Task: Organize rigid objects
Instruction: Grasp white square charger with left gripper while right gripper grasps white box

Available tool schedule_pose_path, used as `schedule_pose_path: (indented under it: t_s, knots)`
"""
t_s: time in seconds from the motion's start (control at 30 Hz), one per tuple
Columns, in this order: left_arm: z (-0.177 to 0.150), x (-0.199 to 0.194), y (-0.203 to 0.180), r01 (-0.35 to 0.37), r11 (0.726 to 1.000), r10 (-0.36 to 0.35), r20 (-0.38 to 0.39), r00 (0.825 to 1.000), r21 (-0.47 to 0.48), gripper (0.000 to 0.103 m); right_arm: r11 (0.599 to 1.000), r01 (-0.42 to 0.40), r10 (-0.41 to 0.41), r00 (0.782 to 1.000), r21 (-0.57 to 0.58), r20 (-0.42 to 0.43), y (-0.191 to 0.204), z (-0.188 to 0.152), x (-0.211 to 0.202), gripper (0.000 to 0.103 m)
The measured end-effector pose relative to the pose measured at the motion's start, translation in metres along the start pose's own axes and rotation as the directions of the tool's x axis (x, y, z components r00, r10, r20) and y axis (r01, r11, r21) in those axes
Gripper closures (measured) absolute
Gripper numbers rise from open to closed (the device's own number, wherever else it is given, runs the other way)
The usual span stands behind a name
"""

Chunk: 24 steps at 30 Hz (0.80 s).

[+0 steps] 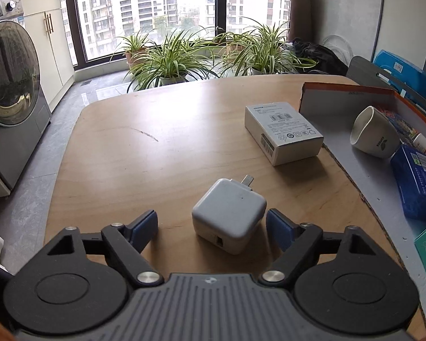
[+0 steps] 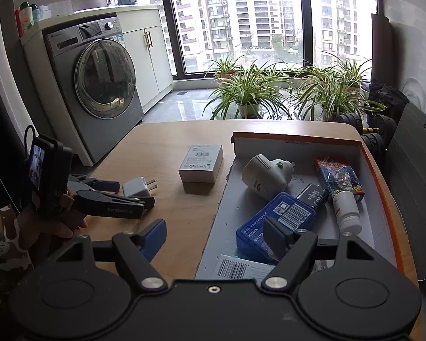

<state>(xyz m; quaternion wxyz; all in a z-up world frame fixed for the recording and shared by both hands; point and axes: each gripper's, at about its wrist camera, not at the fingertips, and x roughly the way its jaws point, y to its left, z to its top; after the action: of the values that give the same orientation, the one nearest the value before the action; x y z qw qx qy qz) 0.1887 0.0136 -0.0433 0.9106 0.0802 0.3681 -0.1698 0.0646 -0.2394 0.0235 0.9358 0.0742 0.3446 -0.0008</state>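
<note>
The left gripper (image 1: 211, 226) sits low over the wooden tabletop (image 1: 144, 153) with its blue-padded fingers (image 1: 146, 224) spread wide, one on either side of a white charger (image 1: 229, 216). The charger lies flat on the wood with its metal prongs pointing away from the gripper; the right finger is just beside its corner, though whether it touches cannot be told, and the left finger stands clearly apart. From the right wrist view the same gripper (image 2: 127, 191) shows side-on around the charger (image 2: 137, 187), held by a hand (image 2: 71, 224) in a camouflage sleeve. Farther out on the tabletop, well apart from the charger, a small white box (image 1: 282, 132) lies flat, label side up, near the corner of an open cardboard tray (image 1: 346, 96) with an orange rim. The tray (image 2: 298, 142) takes up the right side of the tabletop and holds a white mug (image 2: 265, 174) tipped on its side, a blue case (image 2: 278, 218) with a barcode label, a colourful red packet (image 2: 339, 177), a white bottle (image 2: 346, 209) lying down beside the packet, and a dark item between the mug and the bottle that is too hidden to name. The right gripper (image 2: 217, 238) hangs over the near edge of the tray, its fingers spread and holding nothing, the right one in front of the blue case and the left one over bare wood. Beyond the tabletop stand potted plants (image 2: 250, 91), a washing machine (image 2: 99, 85) and tall windows (image 2: 235, 20).
</note>
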Motion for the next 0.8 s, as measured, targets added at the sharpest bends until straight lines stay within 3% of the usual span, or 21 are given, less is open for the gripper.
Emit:
schedule_pose_path:
  t_s: [0.1,0.13,0.23,0.33,0.57,0.7,0.8]
  knots:
    - [-0.002,-0.004,0.001,0.015,1.000,-0.015,0.033,0.999,-0.006,0.038,1.000,-0.006,0.006,1.000,-0.004,-0.010,0.004,0.004,0.010,0.015]
    - [-0.002,-0.006,0.000,0.015,1.000,-0.015,0.041,0.999,-0.009,0.050,1.000,-0.010,0.009,1.000,-0.004,-0.012,0.005,0.006,0.013,0.015]
    - [-0.004,-0.009,0.002,0.037,0.999,-0.036,0.048,0.998,-0.032,0.061,1.000,-0.022,0.022,1.000,-0.001,-0.019,0.011,0.013,0.026,0.015]
    - [-0.006,-0.014,0.005,0.035,0.996,-0.032,0.039,0.999,-0.079,0.061,0.999,-0.042,0.042,0.999,0.006,-0.027,0.015,0.022,0.039,0.015]
    - [-0.014,-0.027,0.010,-0.048,0.981,0.052,0.018,0.998,-0.186,0.061,0.995,-0.085,0.090,0.992,0.049,-0.094,0.026,0.059,0.094,0.015]
    - [-0.019,-0.038,0.018,-0.070,0.961,0.077,0.014,0.997,-0.269,0.061,0.998,-0.042,0.049,0.986,0.051,-0.157,0.032,0.076,0.138,0.015]
    - [-0.019,-0.043,0.022,-0.088,0.952,0.098,0.019,0.995,-0.293,0.061,0.998,0.037,-0.028,0.979,0.042,-0.204,0.033,0.084,0.173,0.015]
